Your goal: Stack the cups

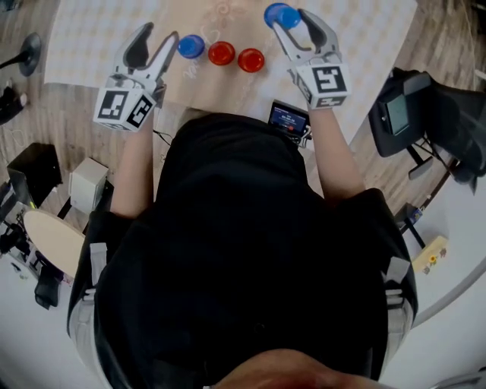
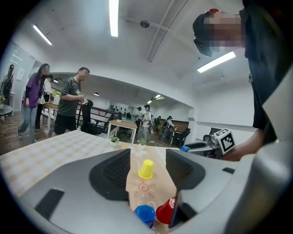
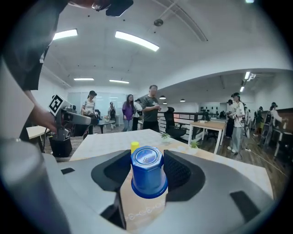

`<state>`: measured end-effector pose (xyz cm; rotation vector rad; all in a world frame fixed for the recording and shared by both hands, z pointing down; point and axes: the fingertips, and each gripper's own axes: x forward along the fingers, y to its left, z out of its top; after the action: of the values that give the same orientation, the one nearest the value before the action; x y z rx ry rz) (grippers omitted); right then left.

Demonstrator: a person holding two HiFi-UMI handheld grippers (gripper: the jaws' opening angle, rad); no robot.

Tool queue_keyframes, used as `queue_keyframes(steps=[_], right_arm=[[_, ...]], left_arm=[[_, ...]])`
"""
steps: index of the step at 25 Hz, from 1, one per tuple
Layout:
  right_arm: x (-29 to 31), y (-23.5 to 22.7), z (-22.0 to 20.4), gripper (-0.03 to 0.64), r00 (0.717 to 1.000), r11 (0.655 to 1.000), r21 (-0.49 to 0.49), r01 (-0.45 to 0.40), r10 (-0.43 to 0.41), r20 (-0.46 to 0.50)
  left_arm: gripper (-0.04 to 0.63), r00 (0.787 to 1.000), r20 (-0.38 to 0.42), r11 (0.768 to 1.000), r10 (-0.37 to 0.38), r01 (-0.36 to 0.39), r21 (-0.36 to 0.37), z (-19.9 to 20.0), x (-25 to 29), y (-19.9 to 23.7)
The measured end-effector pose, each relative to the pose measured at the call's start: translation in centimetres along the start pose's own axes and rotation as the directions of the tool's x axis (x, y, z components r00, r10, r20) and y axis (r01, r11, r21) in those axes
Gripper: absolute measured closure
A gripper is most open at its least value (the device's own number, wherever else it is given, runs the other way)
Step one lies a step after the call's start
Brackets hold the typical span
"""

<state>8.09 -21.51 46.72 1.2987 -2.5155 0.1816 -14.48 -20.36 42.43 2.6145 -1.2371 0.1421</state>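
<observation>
The right gripper (image 1: 291,18) clamps an upside-down blue cup (image 3: 147,176) between its jaws, while the left gripper (image 1: 158,35) has its jaws apart and empty.

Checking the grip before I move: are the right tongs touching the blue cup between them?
Touching. Right gripper view: right tongs press both sides of the upside-down blue cup, no gap.
</observation>
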Motion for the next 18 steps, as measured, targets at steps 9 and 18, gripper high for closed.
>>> queue_keyframes(steps=[9,18], right_arm=[[-6.3,4.0,6.8,0.383,0.991,0.996,-0.088,-0.019,0.030,0.130],[-8.5,7.5,7.3,0.383,0.988,0.994,-0.085,-0.063,0.074,0.133]], left_arm=[[0.360,0.993,0.113,0.999,0.023,-0.026,0.034,3.1,-4.9,-2.4],[0.365,0.989,0.146,0.999,0.033,-0.039,0.034,3.5,-7.2,-3.4]])
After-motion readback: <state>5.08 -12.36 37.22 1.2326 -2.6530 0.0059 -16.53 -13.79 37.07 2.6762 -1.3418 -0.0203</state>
